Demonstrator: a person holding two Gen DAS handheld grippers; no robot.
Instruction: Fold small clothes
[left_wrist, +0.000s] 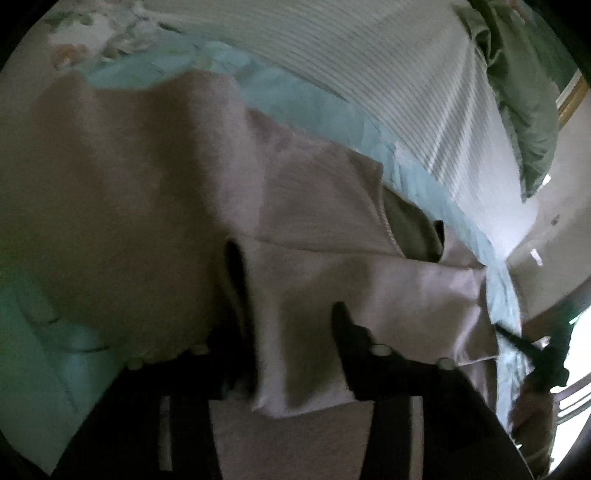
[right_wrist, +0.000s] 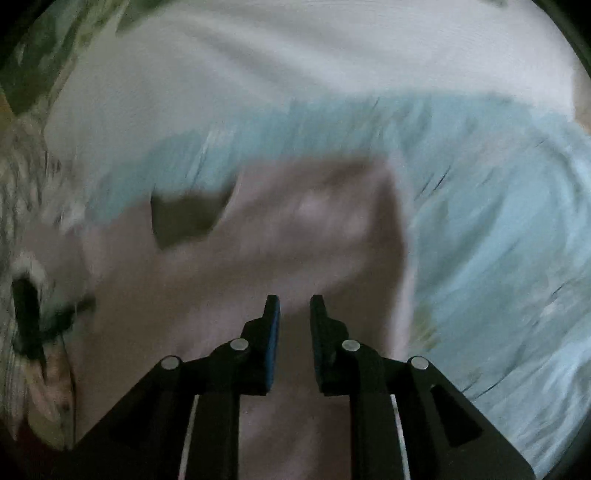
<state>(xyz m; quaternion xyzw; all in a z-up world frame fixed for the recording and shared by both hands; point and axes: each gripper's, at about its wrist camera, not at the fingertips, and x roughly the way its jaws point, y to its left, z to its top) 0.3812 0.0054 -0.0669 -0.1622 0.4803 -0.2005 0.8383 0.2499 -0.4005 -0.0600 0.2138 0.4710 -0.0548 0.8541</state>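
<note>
A small pale pinkish-beige garment (left_wrist: 155, 177) lies on a light blue sheet (left_wrist: 306, 99). In the left wrist view my left gripper (left_wrist: 284, 291) has a fold of this garment between its fingers; cloth drapes over the left finger and the right fingertip (left_wrist: 343, 321) shows. In the right wrist view the same garment (right_wrist: 295, 229) lies below, blurred by motion, with a dark opening (right_wrist: 184, 218) at its left. My right gripper (right_wrist: 294, 308) hovers over it, jaws a little apart with nothing between them. The right gripper also shows in the left wrist view (left_wrist: 546, 354) at the far right.
A white ribbed bedspread (left_wrist: 388, 74) lies beyond the blue sheet (right_wrist: 498, 221). A green cloth (left_wrist: 524, 110) hangs at the upper right. A floral fabric (left_wrist: 92, 29) is at the upper left. The other hand-held gripper (right_wrist: 29, 317) shows dimly at the left edge.
</note>
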